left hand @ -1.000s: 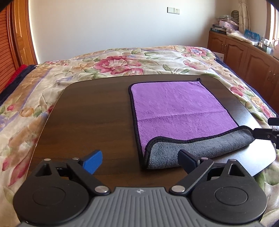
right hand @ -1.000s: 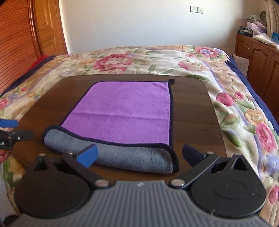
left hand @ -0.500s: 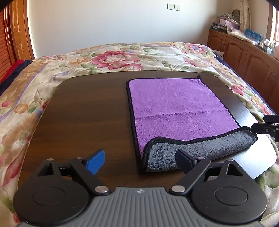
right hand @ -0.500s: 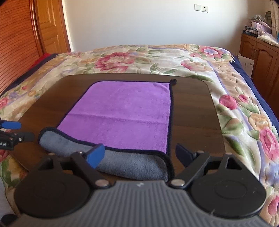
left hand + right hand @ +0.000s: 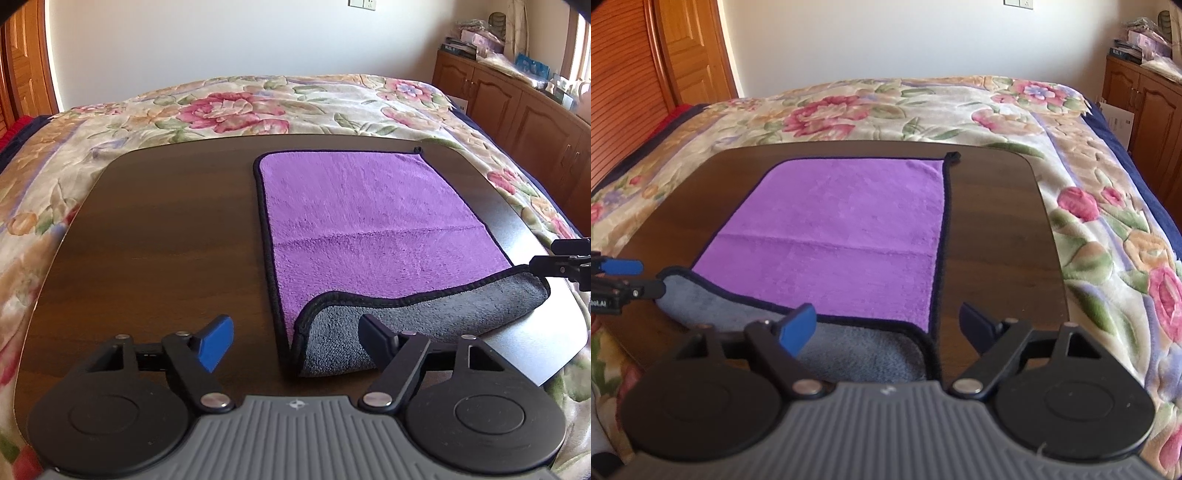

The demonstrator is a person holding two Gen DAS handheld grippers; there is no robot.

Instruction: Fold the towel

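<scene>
— Towel first: where do we see it?

— We see it lying flat on the dark worktop, purple side up. Its near edge is turned over, so a grey strip shows along the front. A thin black trim runs round it, and a small black loop sticks out at the far right corner.

— And our left tongs?

— We see them wide apart and holding nothing. The blue pad is over bare wood, and the dark pad is over the grey strip at the near left corner of the towel.

— And our right tongs?

— Wide apart too, and holding nothing. Their blue pad is over the grey strip, and the dark pad is over the wood just past the towel's right edge.

— Can we read any words?

— Only a bit. In the right view we see the left tongs at the far left edge, with a small white label. We can make out letters like "AI" at its end, but the rest is cut off.

— What is under the worktop?

— A bed with a flowery blanket. Wooden cupboards stand on the right.
</scene>
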